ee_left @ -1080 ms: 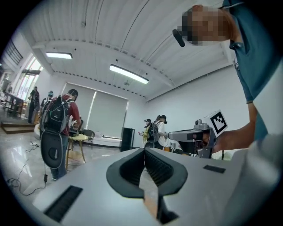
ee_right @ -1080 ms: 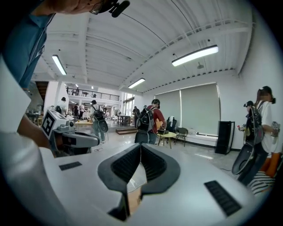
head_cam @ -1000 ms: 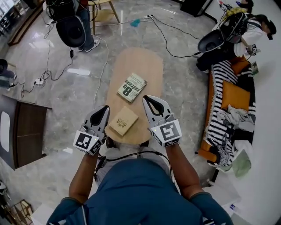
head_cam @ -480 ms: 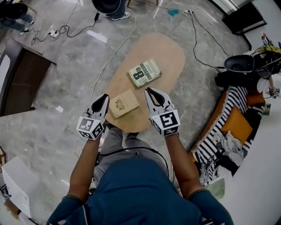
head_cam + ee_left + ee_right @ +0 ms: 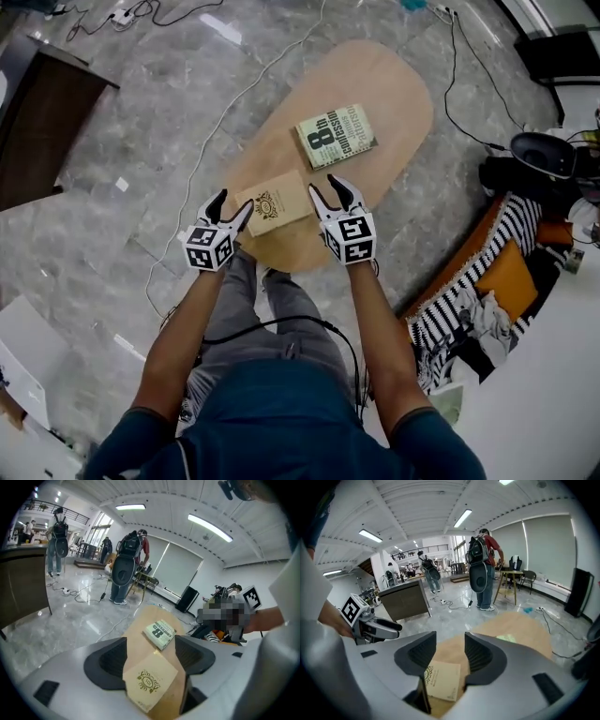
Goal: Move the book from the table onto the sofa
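Now | left gripper point(image 5: 232, 202): jaws opening, wide, pinching nothing | right gripper point(image 5: 327, 187): likewise | grippers: two | books: two (tan book point(image 5: 273, 202) between grippers, green book point(image 5: 336, 137) beyond) | both lie on table point(image 5: 394, 84)

Head view: I am looking steeply down from well above the oval light-wood table point(image 5: 394, 89). Both gripper views are facing low and close along its top, sharing the tan square gold-emblem book point(image 5: 273, 208) and the green-and-white paperback point(image 5: 336, 137).
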### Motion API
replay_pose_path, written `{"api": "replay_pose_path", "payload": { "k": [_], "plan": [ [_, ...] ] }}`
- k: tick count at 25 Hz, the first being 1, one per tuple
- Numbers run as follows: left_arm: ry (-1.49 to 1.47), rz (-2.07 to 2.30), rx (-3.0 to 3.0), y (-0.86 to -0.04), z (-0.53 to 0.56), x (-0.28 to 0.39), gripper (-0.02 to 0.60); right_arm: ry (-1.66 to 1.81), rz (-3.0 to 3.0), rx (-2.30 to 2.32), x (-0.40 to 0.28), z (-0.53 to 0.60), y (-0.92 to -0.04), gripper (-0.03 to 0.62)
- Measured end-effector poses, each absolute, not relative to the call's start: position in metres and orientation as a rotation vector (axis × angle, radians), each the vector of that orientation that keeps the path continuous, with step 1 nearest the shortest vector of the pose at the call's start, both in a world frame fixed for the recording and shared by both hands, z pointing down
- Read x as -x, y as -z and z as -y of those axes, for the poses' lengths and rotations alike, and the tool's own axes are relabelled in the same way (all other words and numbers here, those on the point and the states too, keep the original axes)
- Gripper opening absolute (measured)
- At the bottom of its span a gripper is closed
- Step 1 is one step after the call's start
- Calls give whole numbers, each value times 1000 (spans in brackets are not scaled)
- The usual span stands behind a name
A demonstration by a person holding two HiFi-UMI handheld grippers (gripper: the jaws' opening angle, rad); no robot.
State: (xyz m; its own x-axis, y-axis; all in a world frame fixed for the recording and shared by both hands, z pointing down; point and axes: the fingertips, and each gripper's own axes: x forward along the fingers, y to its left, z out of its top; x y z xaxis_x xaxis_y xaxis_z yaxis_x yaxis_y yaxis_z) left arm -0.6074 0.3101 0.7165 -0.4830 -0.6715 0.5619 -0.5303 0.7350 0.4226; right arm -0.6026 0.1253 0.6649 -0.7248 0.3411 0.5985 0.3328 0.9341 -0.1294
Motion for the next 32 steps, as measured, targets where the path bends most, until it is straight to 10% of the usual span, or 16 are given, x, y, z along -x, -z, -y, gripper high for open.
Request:
{"api": "replay_pose_path", "payload": {
  "k": [25, 32],
  "plan": [
    [263, 1932, -711, -920, -334, 562, 328, -337, 1927, 491, 579, -150, -949, 232],
    [243, 1928, -699, -917, -345, 565, 328, -350, 1896, 524, 578, -155, -930, 113]
  ]
}}
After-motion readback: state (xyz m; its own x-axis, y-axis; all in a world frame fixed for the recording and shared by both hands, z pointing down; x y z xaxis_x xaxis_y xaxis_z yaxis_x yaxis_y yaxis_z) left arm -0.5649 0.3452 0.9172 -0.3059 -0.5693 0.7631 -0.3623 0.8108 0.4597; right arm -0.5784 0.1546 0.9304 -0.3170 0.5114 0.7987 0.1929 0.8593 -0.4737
